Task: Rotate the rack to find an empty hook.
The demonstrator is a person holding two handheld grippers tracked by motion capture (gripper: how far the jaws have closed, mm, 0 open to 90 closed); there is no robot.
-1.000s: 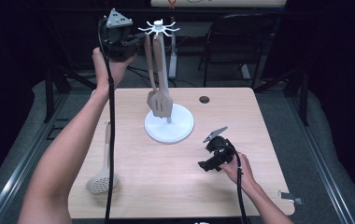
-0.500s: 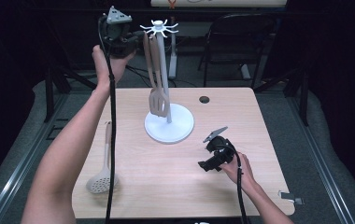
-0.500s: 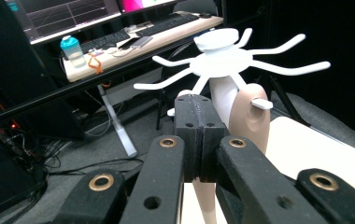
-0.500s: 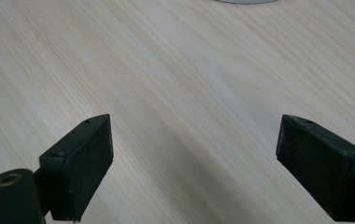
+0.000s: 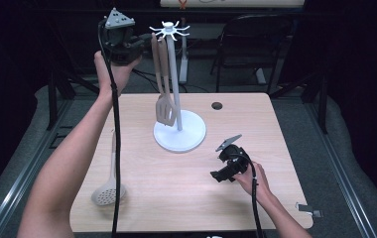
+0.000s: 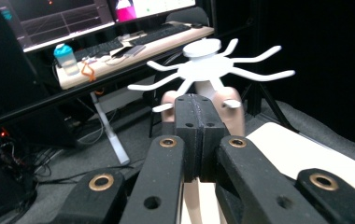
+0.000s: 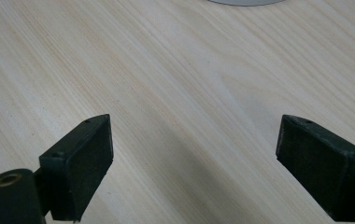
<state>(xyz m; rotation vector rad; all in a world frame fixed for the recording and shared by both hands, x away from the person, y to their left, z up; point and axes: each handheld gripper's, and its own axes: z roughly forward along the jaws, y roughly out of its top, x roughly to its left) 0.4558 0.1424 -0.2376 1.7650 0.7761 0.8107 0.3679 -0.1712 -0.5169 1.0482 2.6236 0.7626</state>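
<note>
The left hand-held gripper (image 5: 136, 43) is raised high beyond the far edge of the table (image 5: 276, 148), level with the hook crown (image 5: 168, 30) of the white utensil stand (image 5: 179, 131), because the hooks can only be reached from that height. In the left gripper view its jaws are pressed together with no gap, at the top of the slotted spatula (image 5: 162, 79); whether they clamp the handle (image 6: 231, 116) or sit just in front of it cannot be told. The spatula hangs upright alongside the stand's pole, blade just above the round base, which suggests its eye is on or at a hook. The right hand-held gripper (image 5: 224, 169) rests low near the table's right near corner, jaws spread wide over bare wood and holding nothing, parked clear of the stand. A skimmer spoon (image 5: 109, 186) lies flat near the left near corner, probably awaiting hanging.
</note>
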